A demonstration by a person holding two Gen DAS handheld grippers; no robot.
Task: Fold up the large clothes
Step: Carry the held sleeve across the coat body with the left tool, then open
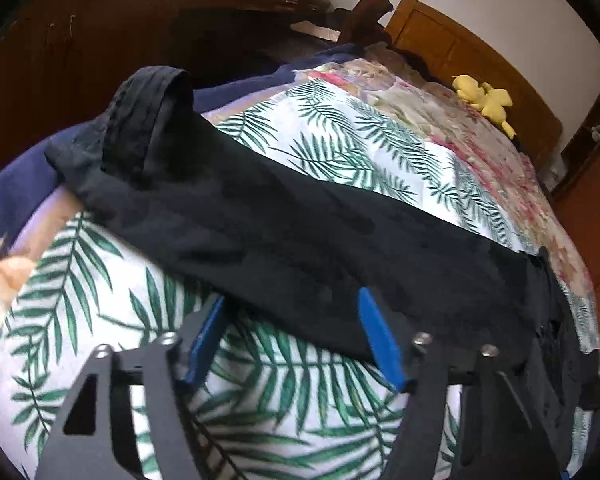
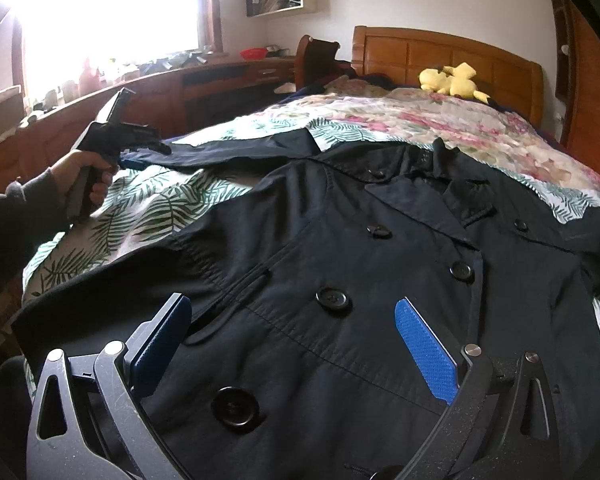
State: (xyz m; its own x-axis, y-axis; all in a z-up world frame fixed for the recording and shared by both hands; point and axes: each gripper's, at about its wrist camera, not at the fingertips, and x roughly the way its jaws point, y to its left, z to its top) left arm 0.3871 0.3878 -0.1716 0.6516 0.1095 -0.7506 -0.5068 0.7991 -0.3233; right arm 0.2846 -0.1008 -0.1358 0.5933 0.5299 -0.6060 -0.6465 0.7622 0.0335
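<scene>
Our right gripper (image 2: 292, 340) hangs open over the buttoned front of the dark coat (image 2: 340, 280), collar toward the wooden headboard (image 2: 440, 56) at upper right. Its sleeve (image 1: 260, 216) runs diagonally across the palm-print bedspread (image 1: 100, 320); our left gripper (image 1: 292, 324) straddles it, seemingly not yet pinching. Beyond lies a yellow plush toy (image 2: 452, 80).

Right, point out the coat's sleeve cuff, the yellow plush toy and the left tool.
sleeve cuff (image 1: 148, 120), left wrist view, on the turned-back band.
yellow plush toy (image 2: 450, 82), right wrist view, on its body.
left tool (image 1: 290, 312), left wrist view, midway between its blue fingertips.
</scene>
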